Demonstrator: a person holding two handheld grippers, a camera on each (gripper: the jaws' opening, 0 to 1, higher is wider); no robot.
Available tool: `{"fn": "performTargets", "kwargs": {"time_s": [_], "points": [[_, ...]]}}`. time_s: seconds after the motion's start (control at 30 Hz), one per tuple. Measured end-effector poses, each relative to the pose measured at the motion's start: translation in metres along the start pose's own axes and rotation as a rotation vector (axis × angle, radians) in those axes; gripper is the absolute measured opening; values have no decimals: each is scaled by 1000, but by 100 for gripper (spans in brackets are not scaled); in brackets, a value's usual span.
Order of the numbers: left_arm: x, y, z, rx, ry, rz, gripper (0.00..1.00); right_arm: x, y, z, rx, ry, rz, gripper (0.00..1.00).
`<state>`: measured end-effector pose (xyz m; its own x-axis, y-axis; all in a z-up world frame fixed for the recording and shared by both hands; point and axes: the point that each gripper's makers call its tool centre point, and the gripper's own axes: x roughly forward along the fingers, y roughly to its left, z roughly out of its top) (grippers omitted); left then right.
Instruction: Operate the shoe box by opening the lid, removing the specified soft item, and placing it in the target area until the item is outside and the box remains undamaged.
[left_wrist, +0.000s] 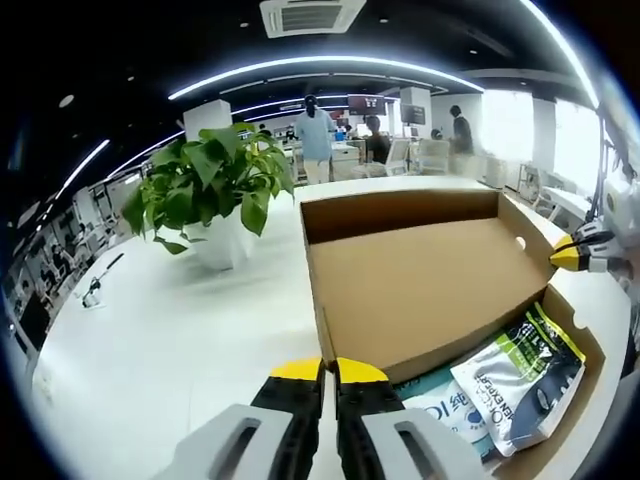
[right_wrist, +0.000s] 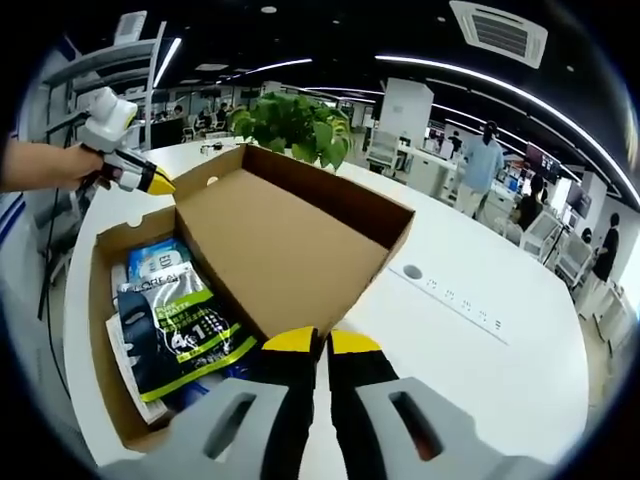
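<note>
2 grippers show at the bottom of the views, and both have their yellow tips pressed together with nothing between them: the left gripper (left_wrist: 329, 372) sits low in the left gripper view, and the right gripper (right_wrist: 322, 343) sits low in the right gripper view. Just past them is the box (right_wrist: 100, 330), and its lid (right_wrist: 275, 245) is already up and leaning back, so I think step 1 is done. Soft packs lie inside the box. The top one is a dark pack (right_wrist: 175, 340) with a green stripe, and a light blue pack (right_wrist: 155, 258) sits under it near the far end. Neither gripper touches a pack, so the taking out is not done, and the putting down comes after that. I cannot tell which pack is the one to take. The box looks whole, with no rips or dents. Farther off on the white table (left_wrist: 150, 340) stands a plant (left_wrist: 210, 180) in a white pot. Way back, people stand by desks.
</note>
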<state>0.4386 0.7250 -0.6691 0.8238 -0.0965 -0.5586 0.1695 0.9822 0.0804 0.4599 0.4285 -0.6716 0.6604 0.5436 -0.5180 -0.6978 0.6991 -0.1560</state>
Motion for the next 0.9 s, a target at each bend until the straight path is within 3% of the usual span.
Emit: {"fn": "performTargets", "kwargs": {"time_s": [0.9], "points": [[15,3,-2,-24,21,-16,2,19,-7,-7,85,38,25,4]]}}
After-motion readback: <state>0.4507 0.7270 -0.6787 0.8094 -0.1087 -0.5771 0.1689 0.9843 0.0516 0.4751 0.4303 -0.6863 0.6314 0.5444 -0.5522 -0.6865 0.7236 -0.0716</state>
